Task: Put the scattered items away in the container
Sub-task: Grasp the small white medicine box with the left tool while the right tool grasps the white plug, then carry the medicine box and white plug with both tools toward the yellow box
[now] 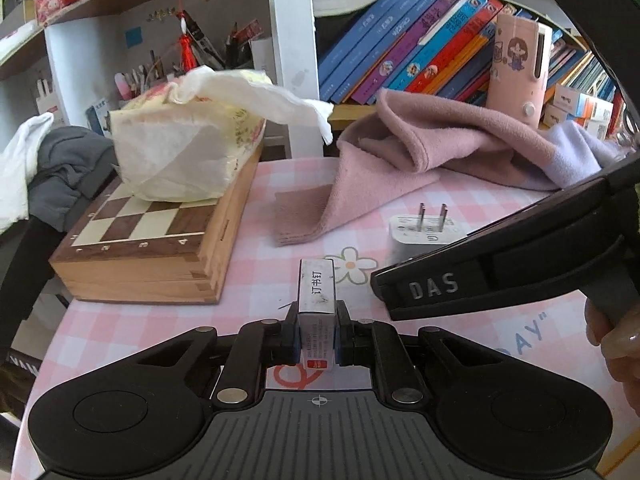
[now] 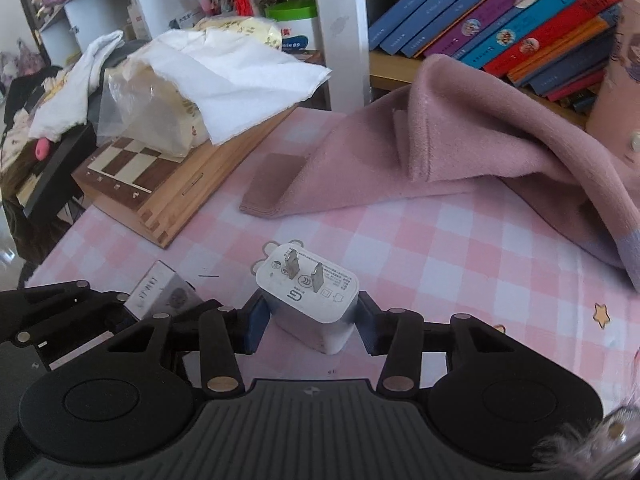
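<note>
A small white staple box [image 1: 317,280] with Chinese print and a red end lies on the pink checked tablecloth [image 1: 256,312]. My left gripper [image 1: 318,314] is shut on it, one pad on each long side. To its right, a white two-pin charger [image 2: 308,296] stands with its prongs up, and my right gripper [image 2: 311,314] is shut on it, blue pads against both sides. In the left wrist view the charger [image 1: 420,232] shows behind the right gripper's black body [image 1: 500,268]. In the right wrist view the staple box [image 2: 160,292] is at the lower left.
A wooden chess box [image 1: 160,256] lies at the left with a tissue pack [image 1: 180,148] on top. A pink cloth [image 1: 420,152] is heaped at the back over a brown pad [image 2: 272,184]. Behind are bookshelves [image 1: 420,40]. The table edge runs down the left.
</note>
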### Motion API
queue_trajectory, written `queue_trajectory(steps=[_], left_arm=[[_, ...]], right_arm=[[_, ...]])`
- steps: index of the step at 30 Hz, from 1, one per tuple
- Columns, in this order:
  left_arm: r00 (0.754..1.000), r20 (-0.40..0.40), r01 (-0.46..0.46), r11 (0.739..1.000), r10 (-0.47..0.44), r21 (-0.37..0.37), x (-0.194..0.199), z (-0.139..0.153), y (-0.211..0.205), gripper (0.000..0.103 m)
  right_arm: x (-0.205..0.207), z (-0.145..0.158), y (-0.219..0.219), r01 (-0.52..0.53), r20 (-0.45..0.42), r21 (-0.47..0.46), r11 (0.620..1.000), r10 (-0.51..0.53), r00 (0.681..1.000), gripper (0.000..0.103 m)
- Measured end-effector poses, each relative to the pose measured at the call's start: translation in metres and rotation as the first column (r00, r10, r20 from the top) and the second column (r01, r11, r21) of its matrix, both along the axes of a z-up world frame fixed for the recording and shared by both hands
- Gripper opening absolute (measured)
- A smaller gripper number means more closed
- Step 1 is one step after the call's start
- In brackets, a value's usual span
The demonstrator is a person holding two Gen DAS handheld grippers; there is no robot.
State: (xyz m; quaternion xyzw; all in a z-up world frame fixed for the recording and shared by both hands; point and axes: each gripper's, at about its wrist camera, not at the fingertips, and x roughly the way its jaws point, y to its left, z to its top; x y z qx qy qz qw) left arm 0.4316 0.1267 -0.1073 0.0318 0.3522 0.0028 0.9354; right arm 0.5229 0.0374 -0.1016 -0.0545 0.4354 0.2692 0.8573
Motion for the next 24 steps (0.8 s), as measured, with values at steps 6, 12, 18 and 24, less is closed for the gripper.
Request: queue_trajectory(steps=[6, 12, 18, 24], left_arm=[[1.000, 0.014, 0.008, 1.000, -0.008, -0.010, -0.022, 0.015, -0.003, 0.013], [0.999, 0.040, 0.023, 1.000, -0.023, -0.011, -0.050, 0.035, -0.005, 0.013], [0.998, 0.060, 0.031, 0.999, -0.029, -0.025, -0.084, 0.050, -0.007, 0.013], [0.997, 0.066, 0.050, 0.998, -0.047, -0.045, -0.118, 0.062, -0.010, 0.013]], right_arm=[[-0.022, 0.017, -0.006, 0.005, 0.019, 0.014, 1.000, -0.005, 1.000, 0.044], [-0.054, 0.038, -0.013, 0.008, 0.052, 0.035, 0.999, -0.010, 0.999, 0.044], [-0.091, 0.056, -0.025, 0.035, 0.096, 0.042, 0.999, -0.039, 0.995, 0.044], [-0.127, 0.070, -0.044, 0.083, 0.108, 0.063, 0.995, -0.090, 0.990, 0.044]])
